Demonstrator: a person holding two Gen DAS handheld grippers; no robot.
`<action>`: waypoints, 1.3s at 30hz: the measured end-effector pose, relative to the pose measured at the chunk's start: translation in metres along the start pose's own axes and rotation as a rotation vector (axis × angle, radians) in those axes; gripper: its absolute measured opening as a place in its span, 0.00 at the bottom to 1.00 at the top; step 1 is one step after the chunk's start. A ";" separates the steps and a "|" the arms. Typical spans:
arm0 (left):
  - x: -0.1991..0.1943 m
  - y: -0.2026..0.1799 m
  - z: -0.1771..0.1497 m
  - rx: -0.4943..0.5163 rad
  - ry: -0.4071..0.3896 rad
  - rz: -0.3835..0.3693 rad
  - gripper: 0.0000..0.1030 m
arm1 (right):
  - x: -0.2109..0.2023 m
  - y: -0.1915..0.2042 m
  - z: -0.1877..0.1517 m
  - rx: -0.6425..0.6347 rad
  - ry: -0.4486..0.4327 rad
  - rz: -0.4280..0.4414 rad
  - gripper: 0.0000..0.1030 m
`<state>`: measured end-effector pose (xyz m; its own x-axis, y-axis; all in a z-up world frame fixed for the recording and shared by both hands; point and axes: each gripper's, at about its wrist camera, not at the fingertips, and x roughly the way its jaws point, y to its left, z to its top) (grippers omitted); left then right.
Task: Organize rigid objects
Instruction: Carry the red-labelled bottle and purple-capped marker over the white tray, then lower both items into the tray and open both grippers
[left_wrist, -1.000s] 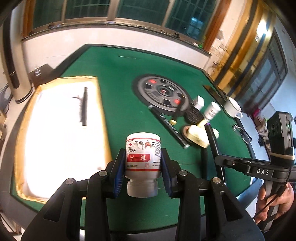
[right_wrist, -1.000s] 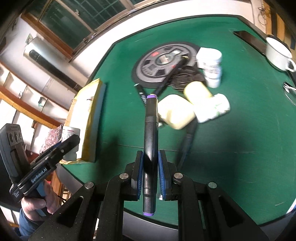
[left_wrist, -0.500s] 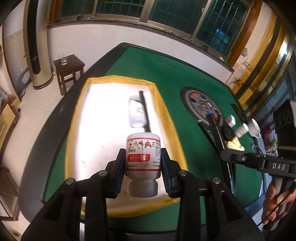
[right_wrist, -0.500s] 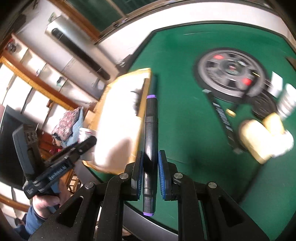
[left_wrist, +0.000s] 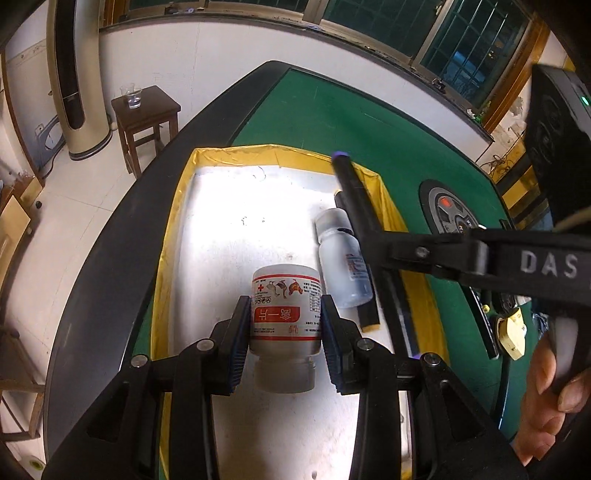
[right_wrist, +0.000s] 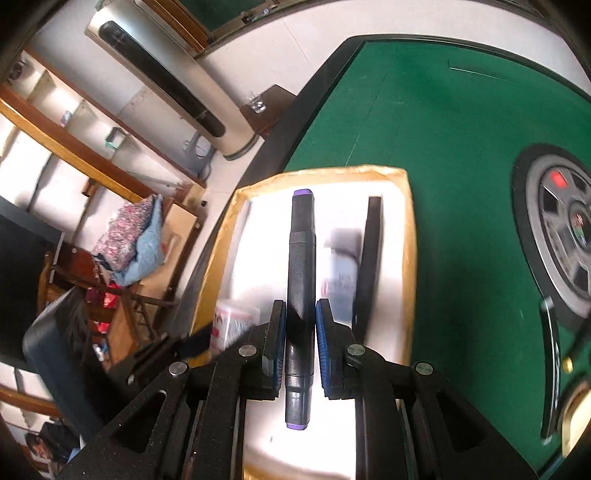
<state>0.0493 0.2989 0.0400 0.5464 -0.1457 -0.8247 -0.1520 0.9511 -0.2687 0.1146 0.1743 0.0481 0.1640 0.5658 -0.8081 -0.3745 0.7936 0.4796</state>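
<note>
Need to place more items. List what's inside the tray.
The tray holds a small white bottle lying down and a black bar beside it. The floor beneath the grippers and what they hold is hidden.

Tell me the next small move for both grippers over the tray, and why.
Probably lower both and release. The left gripper grips the red-labelled bottle, the right gripper the black marker, both already above the yellow-rimmed tray beside a lying bottle.
</note>
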 end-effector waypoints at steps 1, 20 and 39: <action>0.003 0.002 0.001 -0.004 0.003 -0.002 0.33 | 0.008 0.001 0.004 0.003 0.021 -0.003 0.14; 0.022 0.004 0.011 -0.009 0.038 -0.016 0.33 | 0.039 0.002 0.021 -0.012 0.105 -0.084 0.14; 0.000 0.003 0.014 -0.077 0.017 -0.069 0.43 | -0.007 -0.012 0.009 0.001 0.057 0.001 0.23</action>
<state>0.0601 0.3053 0.0458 0.5440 -0.2155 -0.8110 -0.1778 0.9149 -0.3624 0.1255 0.1629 0.0514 0.1111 0.5530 -0.8258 -0.3733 0.7933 0.4810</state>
